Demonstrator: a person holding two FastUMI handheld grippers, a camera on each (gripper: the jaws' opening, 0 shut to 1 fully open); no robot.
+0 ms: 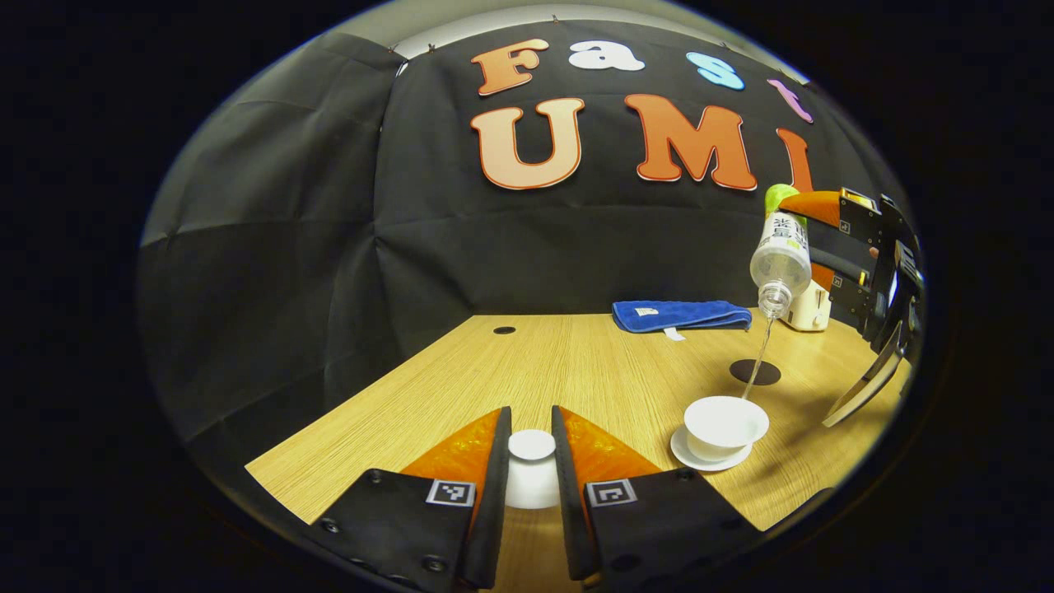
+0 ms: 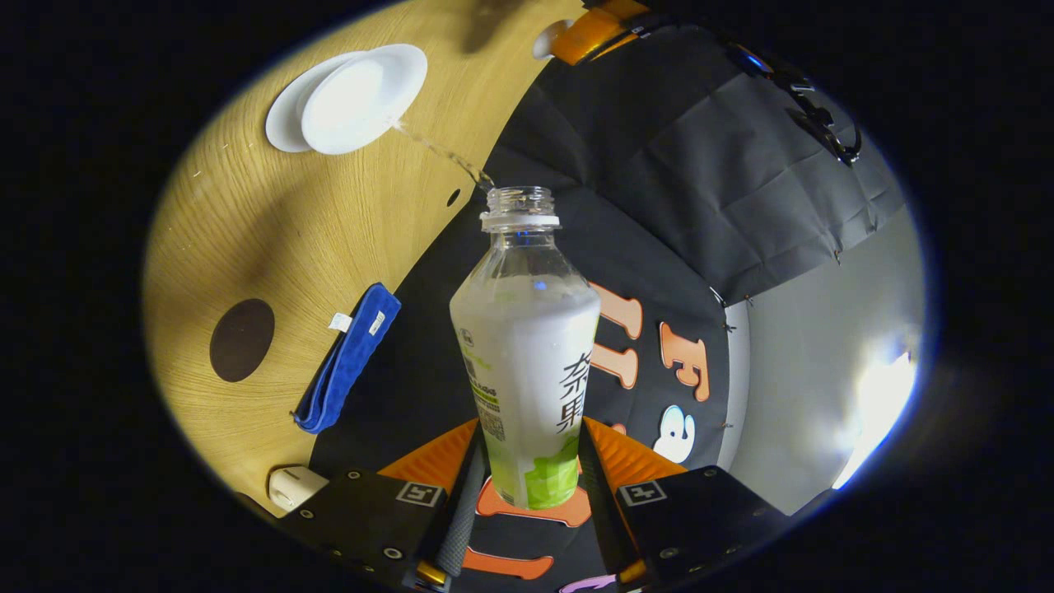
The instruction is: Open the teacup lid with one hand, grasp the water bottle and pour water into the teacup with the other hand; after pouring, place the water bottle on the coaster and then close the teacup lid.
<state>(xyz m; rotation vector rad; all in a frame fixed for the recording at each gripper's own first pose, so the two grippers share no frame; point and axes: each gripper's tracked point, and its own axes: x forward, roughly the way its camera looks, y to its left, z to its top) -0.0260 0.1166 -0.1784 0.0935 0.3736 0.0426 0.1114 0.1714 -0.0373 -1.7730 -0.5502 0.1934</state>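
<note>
Water streams from the water bottle (image 2: 527,362), clamped tilted in my right gripper (image 2: 527,461) above the teacup (image 1: 725,424) near the table's right edge; my left gripper (image 1: 531,469) pinches the lid (image 1: 531,473), keeping it clear.

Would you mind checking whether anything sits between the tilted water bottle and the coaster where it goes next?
Nothing visible does. The coaster lies bare on the table, just past the teacup, below the water bottle.

teacup (image 1: 725,425): on its saucer (image 1: 685,455) on the worktop (image 1: 576,371)
coaster (image 1: 754,372): behind teacup
towel (image 1: 680,315): behind coaster, by wall
water bottle (image 1: 780,262): tilted above teacup
lid (image 1: 531,469): left of teacup
</note>
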